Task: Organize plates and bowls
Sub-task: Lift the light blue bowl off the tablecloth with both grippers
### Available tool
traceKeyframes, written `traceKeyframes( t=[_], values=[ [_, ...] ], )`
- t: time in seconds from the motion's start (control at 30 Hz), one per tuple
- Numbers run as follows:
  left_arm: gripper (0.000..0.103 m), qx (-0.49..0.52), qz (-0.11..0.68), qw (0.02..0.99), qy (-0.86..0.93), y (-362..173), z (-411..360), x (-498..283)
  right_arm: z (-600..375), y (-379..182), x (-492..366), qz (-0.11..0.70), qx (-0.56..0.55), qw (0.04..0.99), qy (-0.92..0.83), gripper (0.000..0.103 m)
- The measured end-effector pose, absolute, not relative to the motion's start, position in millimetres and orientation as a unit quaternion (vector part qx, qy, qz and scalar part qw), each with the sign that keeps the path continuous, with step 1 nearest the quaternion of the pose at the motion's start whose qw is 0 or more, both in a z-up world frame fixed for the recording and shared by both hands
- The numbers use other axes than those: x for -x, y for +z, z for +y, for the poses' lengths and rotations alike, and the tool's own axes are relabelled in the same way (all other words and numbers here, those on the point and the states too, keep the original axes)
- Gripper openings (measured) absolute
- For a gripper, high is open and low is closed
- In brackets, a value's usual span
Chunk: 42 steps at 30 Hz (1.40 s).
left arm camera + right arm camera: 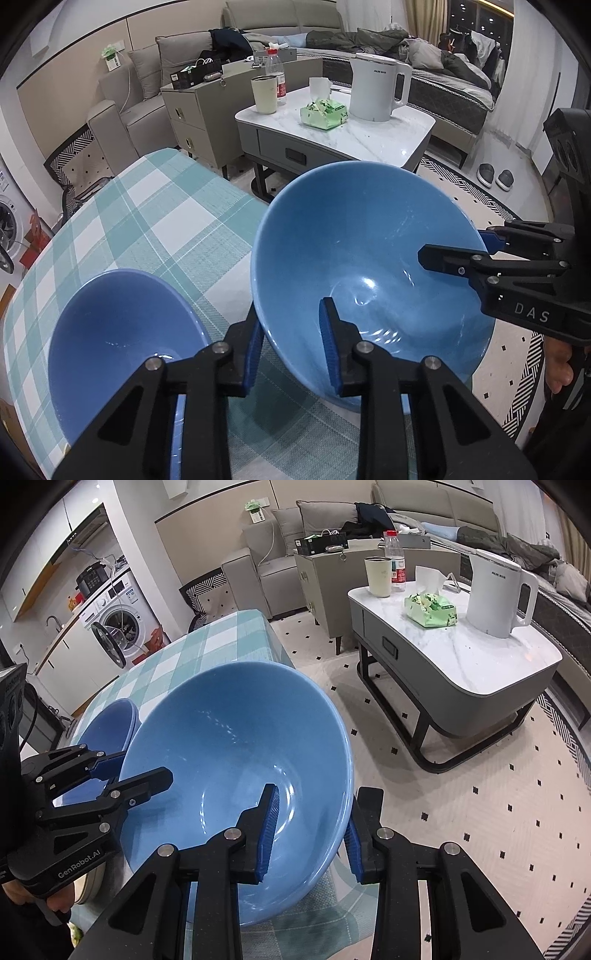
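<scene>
blue bowl (pixel 369 236) pinched by left tool (pixel 293 354) and right tool (pixel 312 834).

My left gripper (pixel 293 347) and right gripper (pixel 312 836): black angular frames, silver screws, ribbed blue pads on fingers (pixel 330 345). "DAS" printed on right one, "GenRobot.AI" on left. Black cable by left.

left wrist view: cam sits just behind the left gripper (pixel 291 347), angled steeply down & fwd, very near the large blue bowl (pixel 369 236); checked tablecloth (pixel 155 206) at left. right wrist view: same setup behind the right gripper (pixel 310 834), bowl close in front. shared: bowl, small bowl (pixel 118 332), each other's gripper, far coffee table (pixel 480 664) w/ kettle (pixel 498 590).
</scene>
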<state>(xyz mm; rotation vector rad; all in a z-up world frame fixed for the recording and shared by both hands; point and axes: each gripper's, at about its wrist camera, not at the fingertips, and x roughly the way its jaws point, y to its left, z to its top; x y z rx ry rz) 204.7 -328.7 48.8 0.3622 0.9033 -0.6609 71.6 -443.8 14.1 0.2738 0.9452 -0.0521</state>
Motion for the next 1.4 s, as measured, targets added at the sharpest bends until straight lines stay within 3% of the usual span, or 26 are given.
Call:
traceKeyframes(
  t=[1.4],
  values=[
    [0.028, -0.12, 0.382, 0.859, -0.318, 99, -274, -190, -393, 62, -54, 0.4, -0.087, 0.912, -0.011, 0.034]
  ],
)
